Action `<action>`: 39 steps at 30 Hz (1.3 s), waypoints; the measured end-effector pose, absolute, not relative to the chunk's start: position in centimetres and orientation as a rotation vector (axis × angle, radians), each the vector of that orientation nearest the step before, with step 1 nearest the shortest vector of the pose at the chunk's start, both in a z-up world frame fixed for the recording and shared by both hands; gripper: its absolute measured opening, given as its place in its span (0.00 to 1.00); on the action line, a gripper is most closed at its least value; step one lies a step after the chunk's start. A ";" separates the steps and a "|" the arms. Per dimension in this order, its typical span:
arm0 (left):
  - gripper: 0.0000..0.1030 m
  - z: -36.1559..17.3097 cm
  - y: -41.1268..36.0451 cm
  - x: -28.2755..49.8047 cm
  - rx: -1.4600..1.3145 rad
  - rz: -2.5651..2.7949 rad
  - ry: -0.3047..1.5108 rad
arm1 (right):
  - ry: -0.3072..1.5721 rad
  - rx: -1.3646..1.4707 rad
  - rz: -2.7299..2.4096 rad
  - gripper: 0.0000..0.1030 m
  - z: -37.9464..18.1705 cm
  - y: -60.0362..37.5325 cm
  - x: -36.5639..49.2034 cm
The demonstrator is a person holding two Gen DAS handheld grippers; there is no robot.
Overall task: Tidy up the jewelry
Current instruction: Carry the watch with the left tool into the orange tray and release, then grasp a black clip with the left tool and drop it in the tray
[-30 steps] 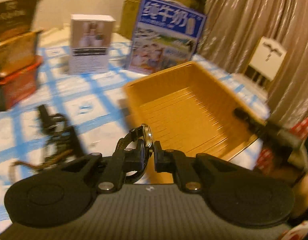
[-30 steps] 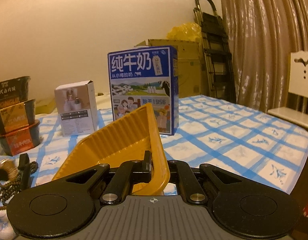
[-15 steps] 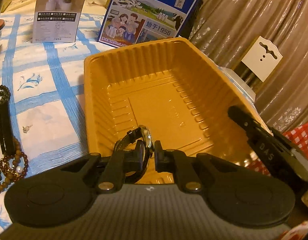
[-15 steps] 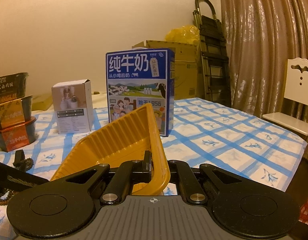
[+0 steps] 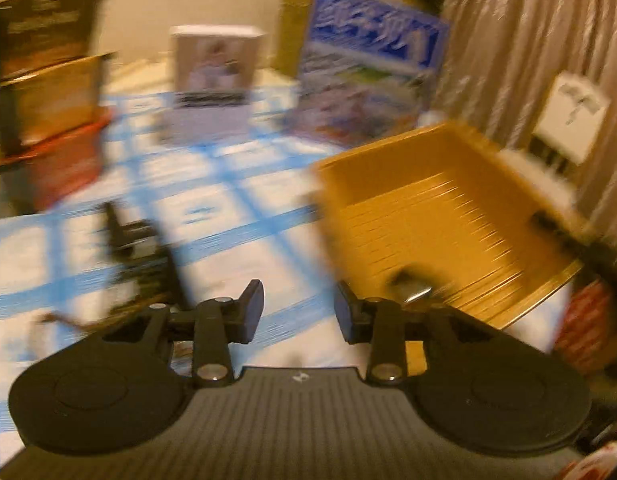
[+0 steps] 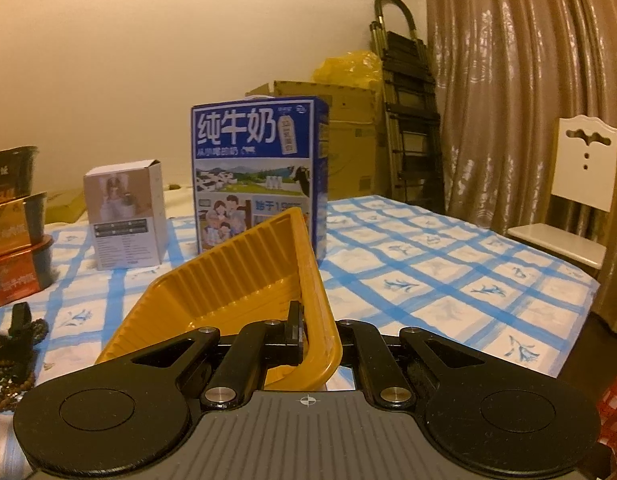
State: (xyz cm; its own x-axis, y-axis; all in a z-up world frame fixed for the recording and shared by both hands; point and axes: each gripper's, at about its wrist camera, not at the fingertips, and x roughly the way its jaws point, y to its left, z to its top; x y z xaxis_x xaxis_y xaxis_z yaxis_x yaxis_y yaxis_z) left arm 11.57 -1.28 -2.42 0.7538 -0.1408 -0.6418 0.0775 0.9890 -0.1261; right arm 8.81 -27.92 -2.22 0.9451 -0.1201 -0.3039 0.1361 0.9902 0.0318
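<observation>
Surface: we see a blue-checked tablecloth (image 6: 448, 272).
Far left: bead jewelry pile (image 5: 136, 276), blurred.
Left gripper (image 5: 299, 312): jaws opening, empty.
Right: watch (image 5: 414, 286) inside yellow tray (image 5: 448, 208).
Right gripper (image 6: 322, 338): clamping the tray's rim.

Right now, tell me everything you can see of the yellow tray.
The yellow tray is a shallow rectangular dish of thin, glossy plastic, with ribbed walls, a ribbed floor and a rolled rim. It sits tipped on the blue-checked tablecloth, its near side raised. The right gripper is shut on its rim, one finger inside the wall and one outside. In the blurred left wrist view a small dark object with a shiny part, probably the watch, lies on its floor. The left gripper is opening, nothing between its fingers.
</observation>
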 end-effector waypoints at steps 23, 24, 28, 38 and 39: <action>0.30 -6.8 2.0 17.3 -0.061 0.054 0.807 | 0.311 0.059 -0.149 0.05 -2.5 -28.3 9.0; 0.29 -7.0 1.9 17.4 -0.053 0.060 0.806 | 0.312 0.058 -0.149 0.05 -2.5 -28.3 9.0; 0.19 -7.2 1.9 18.1 -0.024 0.079 0.803 | 0.313 0.060 -0.148 0.05 -2.6 -28.3 9.0; 0.19 -4.3 3.5 17.1 -0.166 0.012 0.769 | 0.311 0.061 -0.144 0.05 -2.9 -28.2 9.0; 0.19 -3.7 3.3 16.8 -0.191 -0.014 0.762 | 0.310 0.062 -0.143 0.05 -2.9 -28.1 9.0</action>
